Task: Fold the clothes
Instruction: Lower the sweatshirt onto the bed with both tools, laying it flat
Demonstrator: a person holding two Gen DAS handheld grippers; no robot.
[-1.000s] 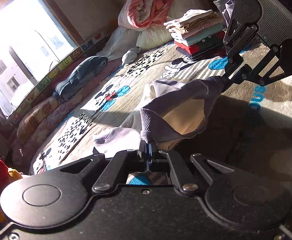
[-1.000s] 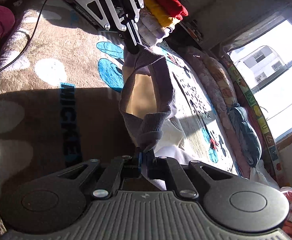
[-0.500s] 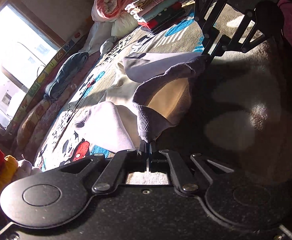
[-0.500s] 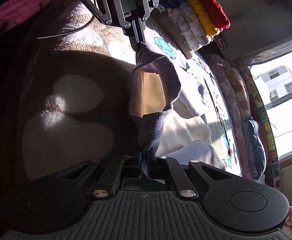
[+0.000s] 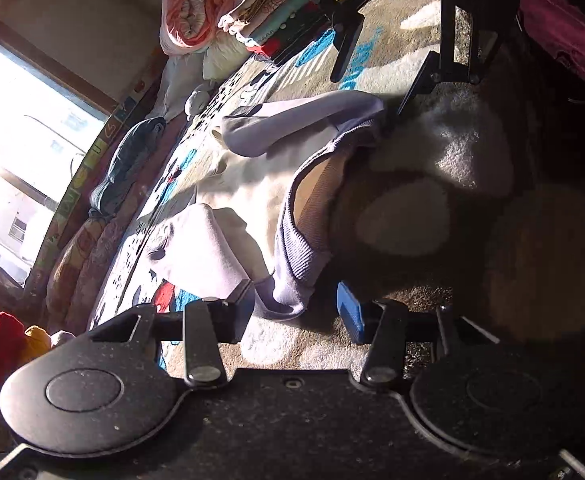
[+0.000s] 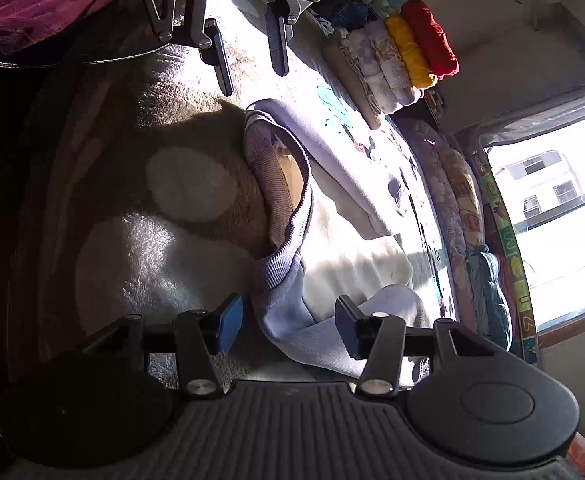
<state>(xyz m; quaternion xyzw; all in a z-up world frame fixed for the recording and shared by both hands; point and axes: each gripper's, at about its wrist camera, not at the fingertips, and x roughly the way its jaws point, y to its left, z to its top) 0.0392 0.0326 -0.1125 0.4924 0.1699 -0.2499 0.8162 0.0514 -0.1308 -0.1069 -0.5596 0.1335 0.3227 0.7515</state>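
Where sun crosses the blanket [image 5: 404, 148], a sweatshirt [image 5: 292, 248] lies beside the window [image 5: 20, 152]

Alphabet letters ran along the colourful border strip [image 6: 512, 248] by the window; "U" was legible, others too blurred. Blue lettering on the blanket [image 5: 356, 60] was unreadable.

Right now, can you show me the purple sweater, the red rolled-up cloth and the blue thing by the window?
purple sweater [image 6: 284, 276]: right wrist view, ribbed collar.
red rolled cloth [image 6: 430, 36]: right wrist view, middle of roll.
blue garment [image 5: 132, 156]: left wrist view, middle of bundle.
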